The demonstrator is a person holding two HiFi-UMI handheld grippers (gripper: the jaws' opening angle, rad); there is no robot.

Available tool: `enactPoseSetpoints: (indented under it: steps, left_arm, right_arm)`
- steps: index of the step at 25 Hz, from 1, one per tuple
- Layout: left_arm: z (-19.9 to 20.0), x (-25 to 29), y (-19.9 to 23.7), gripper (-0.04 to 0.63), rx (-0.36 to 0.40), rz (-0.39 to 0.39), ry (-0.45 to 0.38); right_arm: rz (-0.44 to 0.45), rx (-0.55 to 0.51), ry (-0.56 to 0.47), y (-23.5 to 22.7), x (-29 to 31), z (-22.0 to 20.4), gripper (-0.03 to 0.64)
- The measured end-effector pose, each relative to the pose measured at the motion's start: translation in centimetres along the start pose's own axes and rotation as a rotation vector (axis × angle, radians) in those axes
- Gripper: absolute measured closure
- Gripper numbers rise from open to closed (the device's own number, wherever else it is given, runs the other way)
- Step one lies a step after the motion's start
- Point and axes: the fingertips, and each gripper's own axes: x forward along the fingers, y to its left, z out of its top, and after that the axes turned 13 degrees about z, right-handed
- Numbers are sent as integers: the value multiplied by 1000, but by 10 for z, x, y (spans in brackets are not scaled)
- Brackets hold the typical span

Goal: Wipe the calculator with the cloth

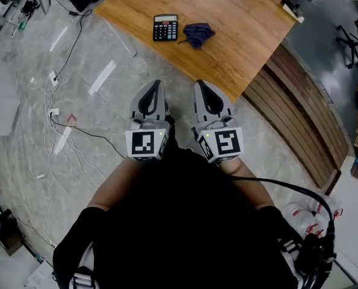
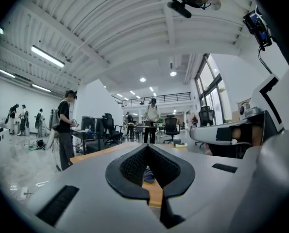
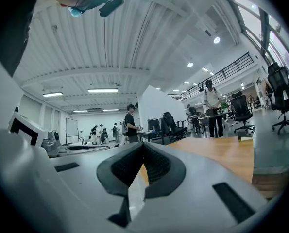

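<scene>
Behind the left gripper [image 2: 147,148], the cloth [image 2: 148,175] is mostly hidden.

No legible text found. Key legends on the black rectangular calculator [image 1: 165,27] are too small to read.

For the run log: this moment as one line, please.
wiping: not begun | left gripper: shut, empty | right gripper: shut, empty | black rectangular calculator: on wooden table | dark blue cloth: beside calculator
</scene>
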Motion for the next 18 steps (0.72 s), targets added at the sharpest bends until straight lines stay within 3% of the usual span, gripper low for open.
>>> enactPoseSetpoints:
  steps: [7,11,18]
  left_arm:
    - [-32,105,29,595,-51,-24,53]
    - [-60,177,51,595,-97,-61,132]
    - [-100,282,88,595,-78,-140,243]
  right_arm:
    - [-45,22,67,-62,82,-33,601]
    - [-80,61,124,-103,143,-57,601]
    - [-118,83,206,-164,249,-81,601]
